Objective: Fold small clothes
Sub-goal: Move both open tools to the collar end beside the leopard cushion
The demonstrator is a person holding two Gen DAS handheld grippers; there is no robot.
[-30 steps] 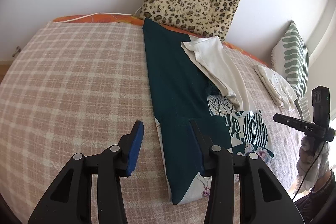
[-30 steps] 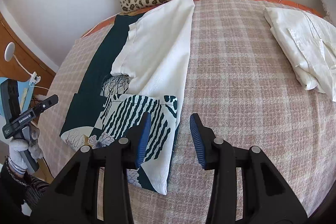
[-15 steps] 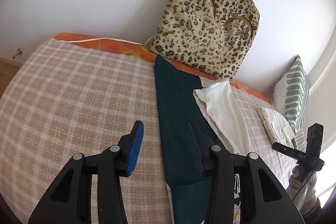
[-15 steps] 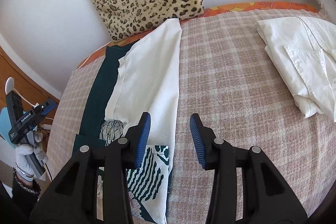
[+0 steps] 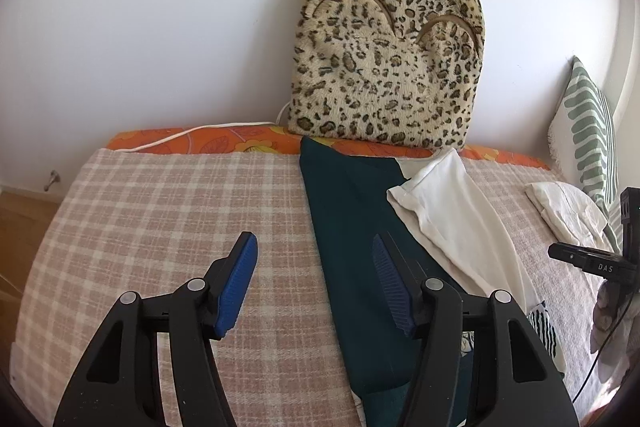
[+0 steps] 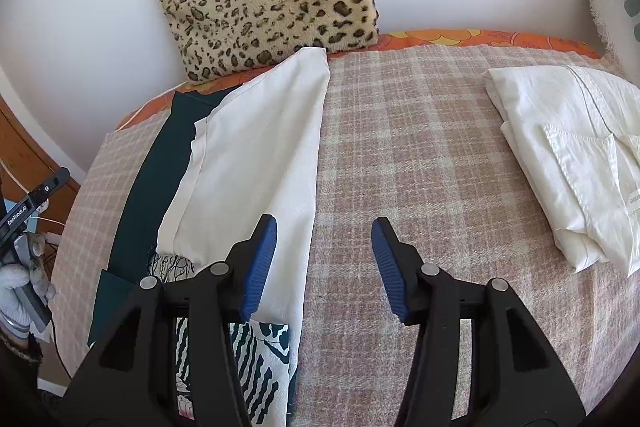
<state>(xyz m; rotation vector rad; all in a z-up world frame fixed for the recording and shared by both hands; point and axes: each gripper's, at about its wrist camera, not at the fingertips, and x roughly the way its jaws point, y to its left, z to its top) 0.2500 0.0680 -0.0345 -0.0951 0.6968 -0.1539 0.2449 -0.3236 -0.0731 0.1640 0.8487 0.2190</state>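
Left hand-held gripper point(image 5: 314, 275) open, blue pads point(image 5: 236, 283) spread wide and gripping nothing, poised low in the frame over the plaid blanket point(image 5: 168, 227) on the bed. Right-side pad over the edge of the dark green garment point(image 5: 356, 227), left-side pad over bare blanket; contact with the cloth impossible to judge.

Dark green garment stretched as a long strip from the leopard-print cushion point(image 5: 384, 47) at upper centre down to the bottom of the left wrist view. White garment point(image 5: 452, 219) laid lengthwise on it, toward the right. Patterned black-and-white cloth point(image 6: 260, 367) peeking out below the white one, at lower left of the right wrist view.

Right hand-held gripper point(image 6: 324, 263) likewise open and holding nothing, at lower centre of its view: one pad over the right edge of the white garment point(image 6: 260, 155), the other over bare blanket point(image 6: 400, 147).

Folded cream garment point(image 6: 572, 163) apart at the right of the frame, resting on the blanket. Green-striped pillow point(image 5: 588, 123) against the wall at the far right of the left wrist view. Orange floral sheet point(image 5: 224, 141) showing along the blanket's far edge.
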